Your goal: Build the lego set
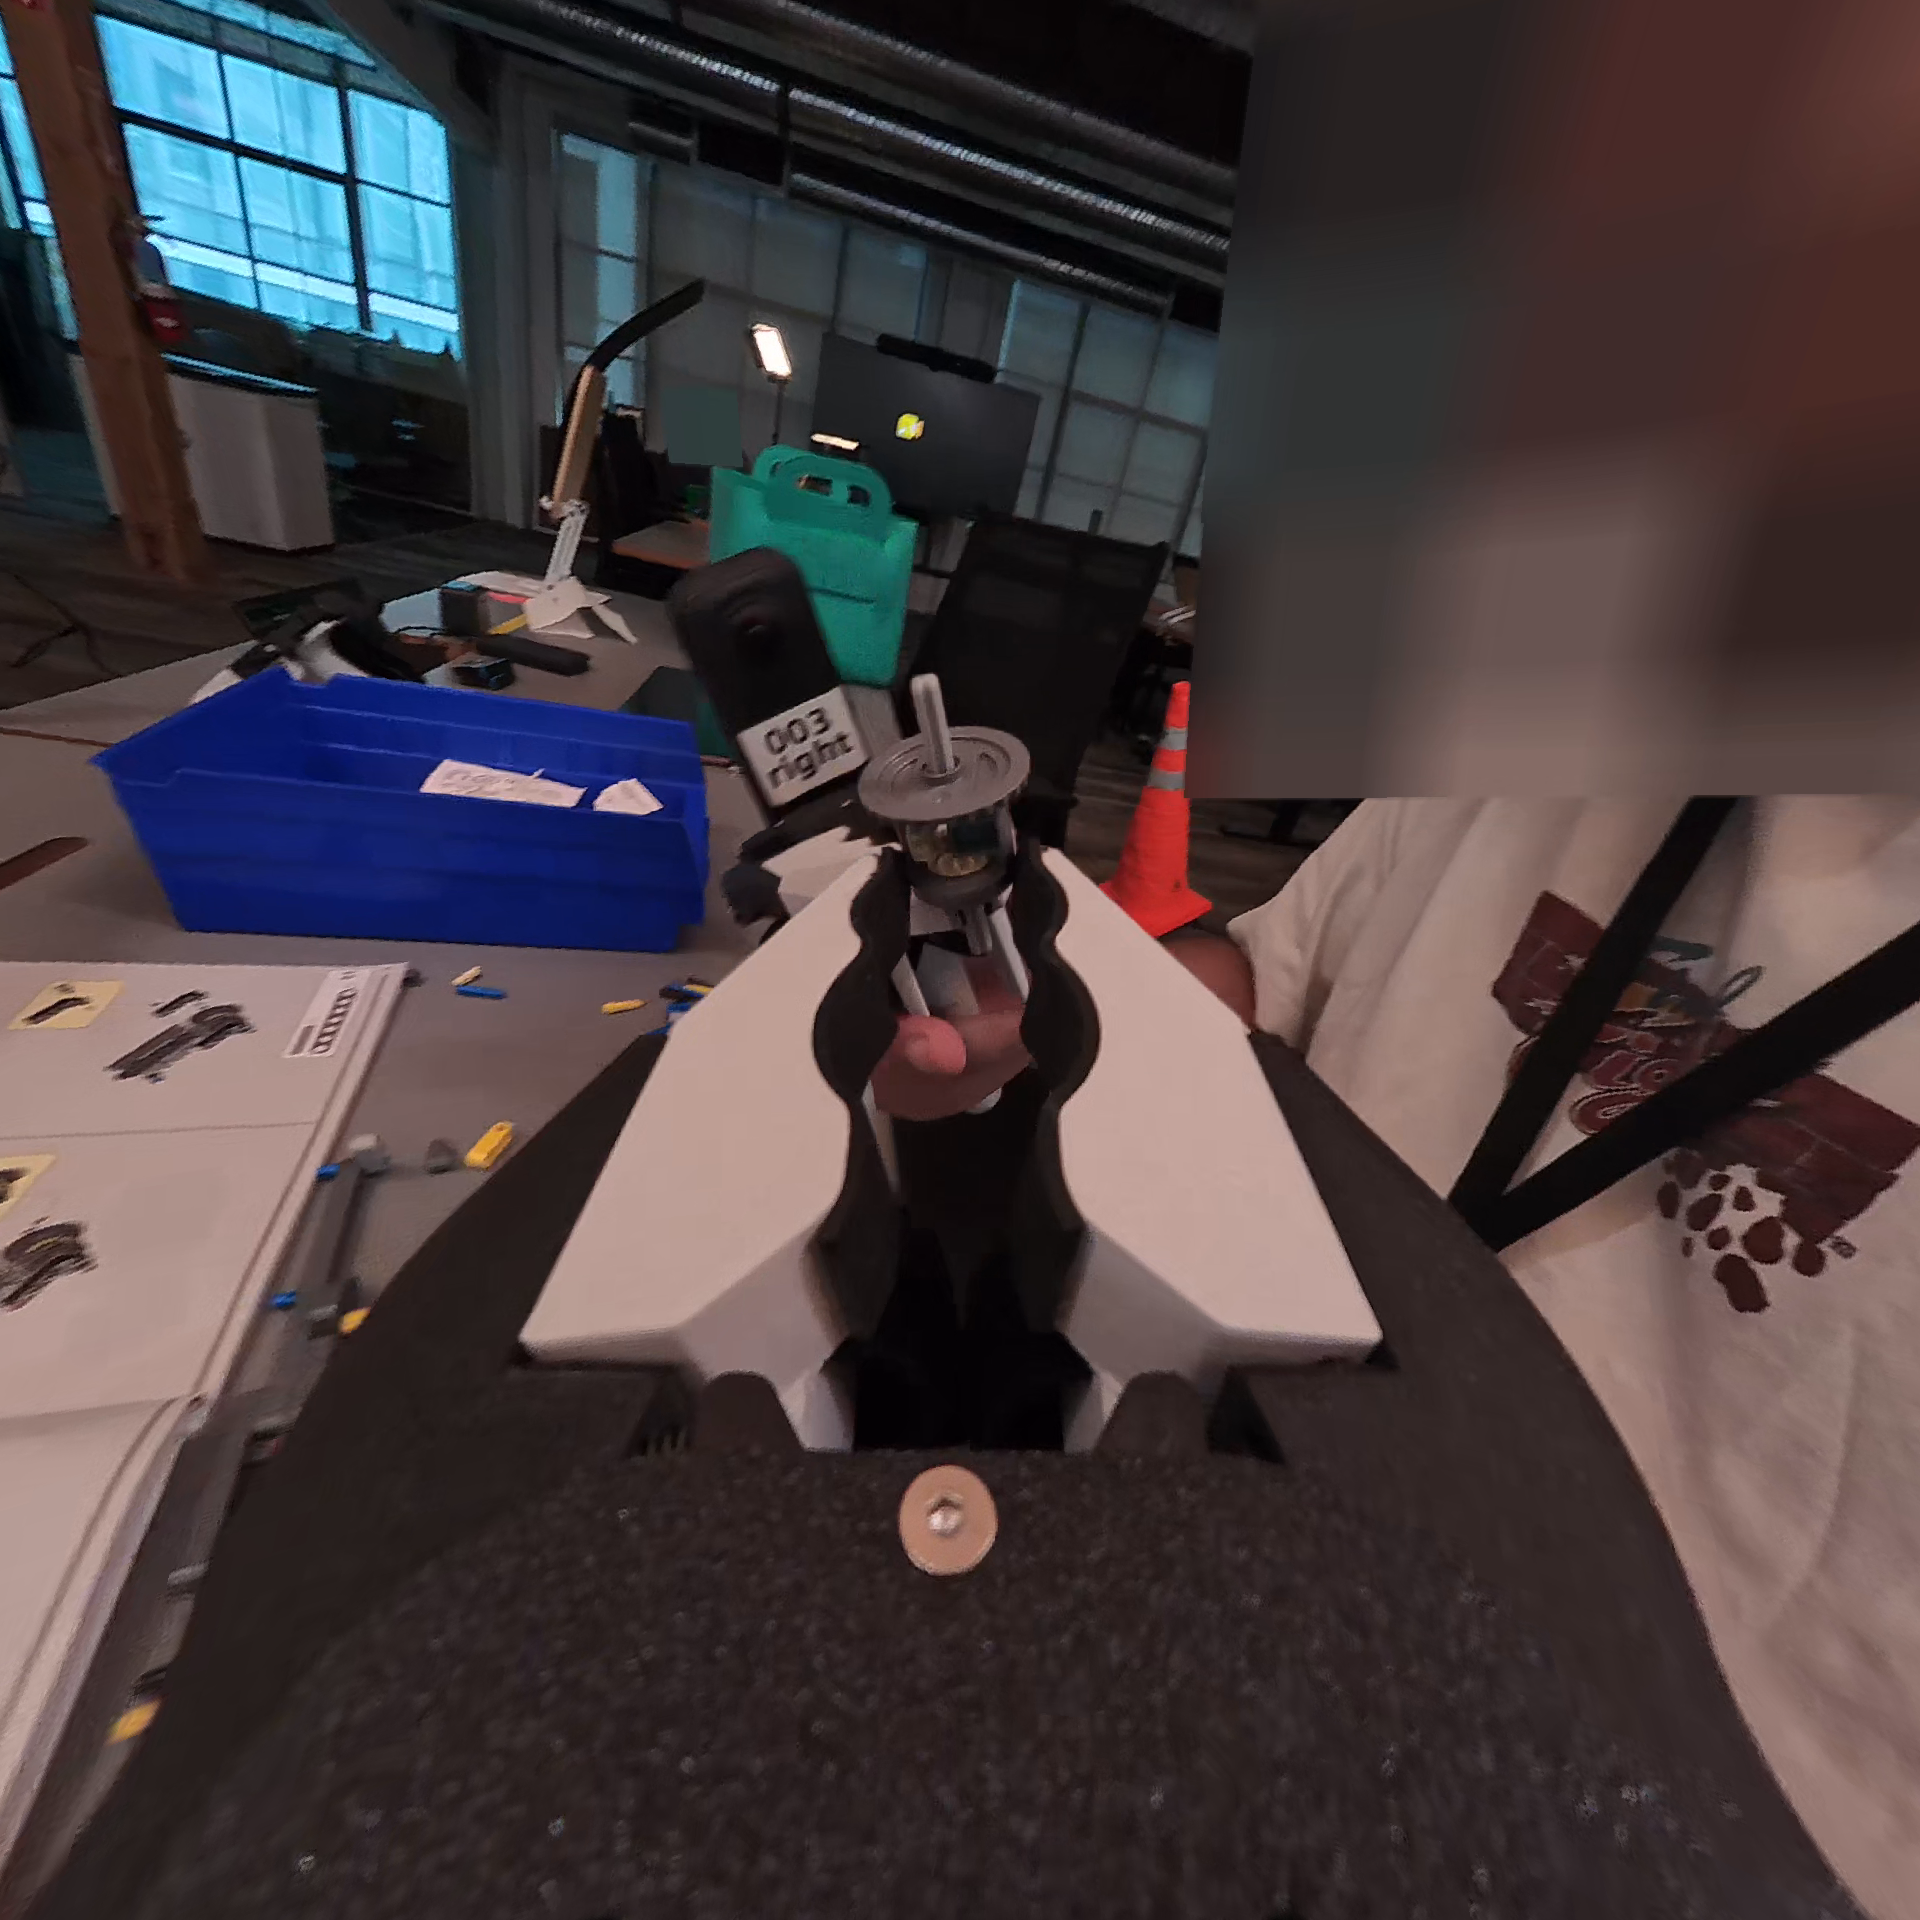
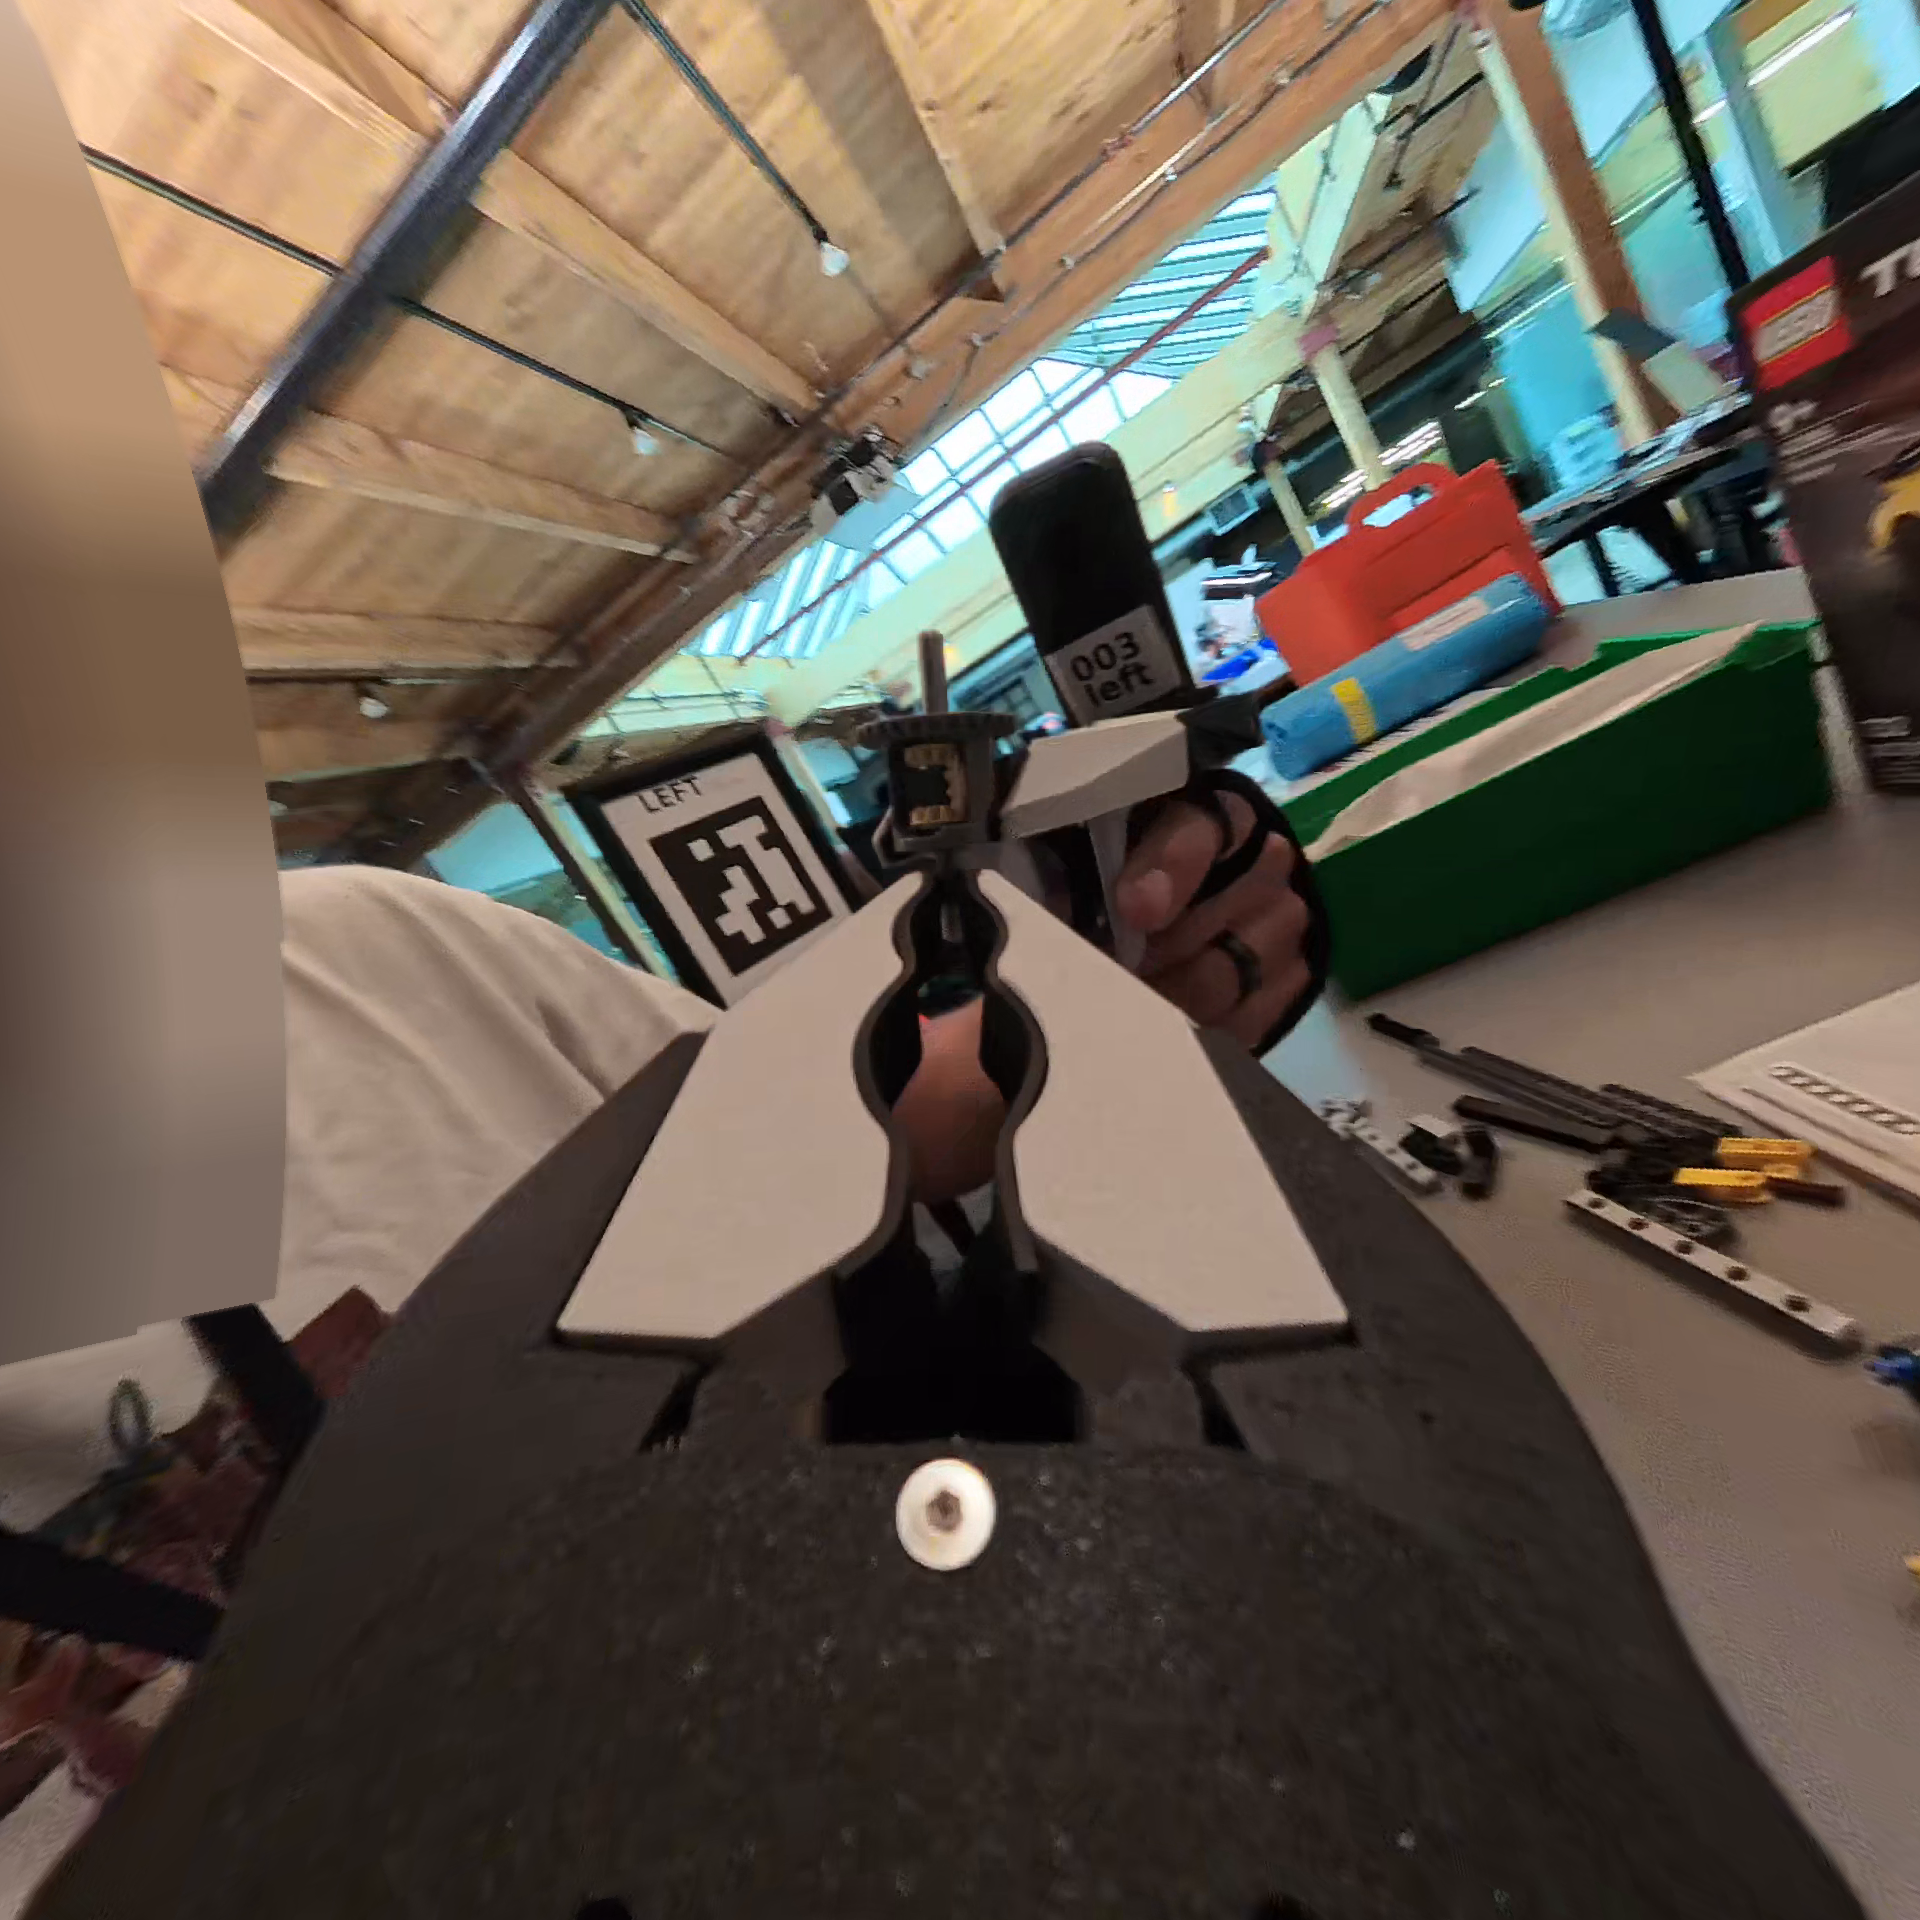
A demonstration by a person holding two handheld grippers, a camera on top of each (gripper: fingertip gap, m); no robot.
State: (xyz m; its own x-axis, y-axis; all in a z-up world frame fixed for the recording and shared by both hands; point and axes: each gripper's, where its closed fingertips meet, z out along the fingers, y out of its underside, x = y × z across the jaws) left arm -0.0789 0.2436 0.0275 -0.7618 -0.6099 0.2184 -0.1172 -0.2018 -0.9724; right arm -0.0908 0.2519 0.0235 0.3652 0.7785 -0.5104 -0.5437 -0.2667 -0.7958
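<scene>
A small lego gear assembly (image 1: 940, 774), a grey toothed disc on a grey axle above a housing with tan gears, is held in the air between both grippers. My left gripper (image 1: 948, 868) is shut on its housing. In the right wrist view the assembly (image 2: 935, 784) sits just above my right gripper (image 2: 951, 883), which is shut on the axle below the housing. The left gripper (image 2: 1101, 769) reaches it from the right there. The right gripper's black body (image 1: 790, 717) shows behind the assembly in the left wrist view. A thumb shows through both finger gaps.
A blue bin (image 1: 416, 831) and an open instruction booklet (image 1: 156, 1143) lie left on the grey table, with small loose pieces (image 1: 488, 1143). A green tray (image 2: 1558, 831), black and yellow lego parts (image 2: 1662, 1153) and the set's box (image 2: 1849, 468) are at right. A person's white shirt (image 1: 1662, 1351) is close. My left and right fingertips are right by each other.
</scene>
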